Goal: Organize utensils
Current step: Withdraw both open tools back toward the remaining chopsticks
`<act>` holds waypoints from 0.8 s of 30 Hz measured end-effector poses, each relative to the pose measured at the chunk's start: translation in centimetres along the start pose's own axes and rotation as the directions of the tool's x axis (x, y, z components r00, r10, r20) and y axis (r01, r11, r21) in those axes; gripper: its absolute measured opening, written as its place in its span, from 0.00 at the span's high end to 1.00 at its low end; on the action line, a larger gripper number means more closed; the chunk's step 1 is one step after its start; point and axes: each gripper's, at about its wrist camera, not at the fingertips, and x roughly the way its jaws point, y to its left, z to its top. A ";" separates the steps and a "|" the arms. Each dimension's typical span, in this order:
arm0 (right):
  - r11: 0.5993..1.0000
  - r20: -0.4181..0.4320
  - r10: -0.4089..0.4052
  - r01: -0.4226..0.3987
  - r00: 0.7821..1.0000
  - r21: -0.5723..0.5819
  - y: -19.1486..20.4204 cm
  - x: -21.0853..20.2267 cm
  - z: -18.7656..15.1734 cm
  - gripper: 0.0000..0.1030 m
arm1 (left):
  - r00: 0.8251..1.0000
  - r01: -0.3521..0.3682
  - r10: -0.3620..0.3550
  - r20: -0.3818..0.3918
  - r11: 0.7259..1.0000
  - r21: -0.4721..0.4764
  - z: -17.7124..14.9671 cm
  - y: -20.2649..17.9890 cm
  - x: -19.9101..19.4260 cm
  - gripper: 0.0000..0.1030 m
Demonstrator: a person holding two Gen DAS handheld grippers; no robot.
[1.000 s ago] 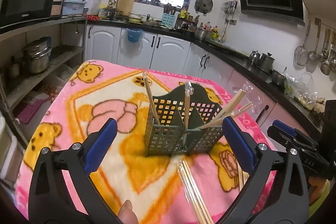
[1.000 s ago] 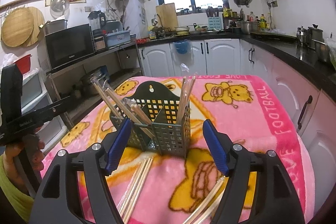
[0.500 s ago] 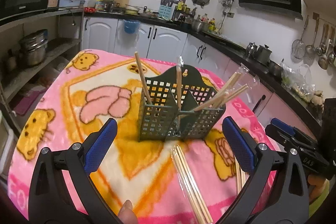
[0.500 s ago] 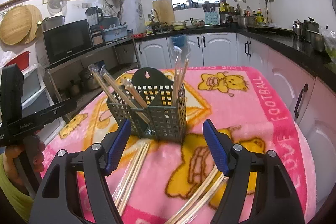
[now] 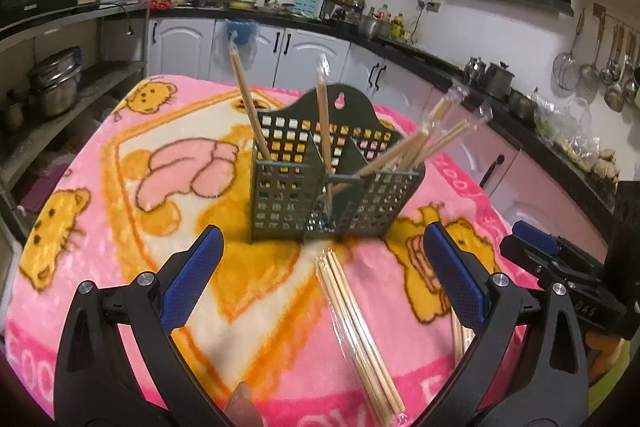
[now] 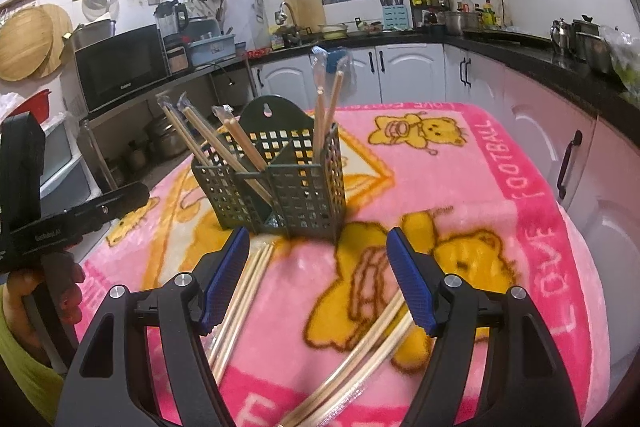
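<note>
Open tongs (image 5: pixel 320 267), chopsticks (image 5: pixel 360 327), caddy (image 5: pixel 324 187)

Ahead of the jaws stands a dark green perforated plastic utensil caddy (image 5: pixel 324 183) with a square-hole grid. Pale tan wooden chopsticks (image 5: pixel 356 323) lie between the jaws in clear wrap. Beneath them spreads a pink fleece blanket (image 6: pixel 460 179) patterned with yellow-orange bears and pink lettering. The blue ribbed gripper pads (image 6: pixel 224 279) sit on black arms.
</note>
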 end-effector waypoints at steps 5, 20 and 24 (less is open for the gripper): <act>1.000 -0.023 -0.010 0.010 1.000 0.005 -0.6 0.2 -0.9 0.33 | 0.999 0.006 -0.005 -0.035 1.000 0.006 -0.8 -0.3 1.0 0.11; 0.999 -0.084 -0.034 0.036 0.996 0.023 -2.2 1.3 -2.9 0.34 | 0.988 0.047 -0.041 -0.151 0.998 0.037 -3.6 -2.0 4.5 0.14; 0.998 -0.097 -0.041 0.045 0.994 0.032 -2.9 1.6 -3.1 0.37 | 0.980 0.057 -0.050 -0.192 0.998 0.033 -4.2 -2.2 5.7 0.28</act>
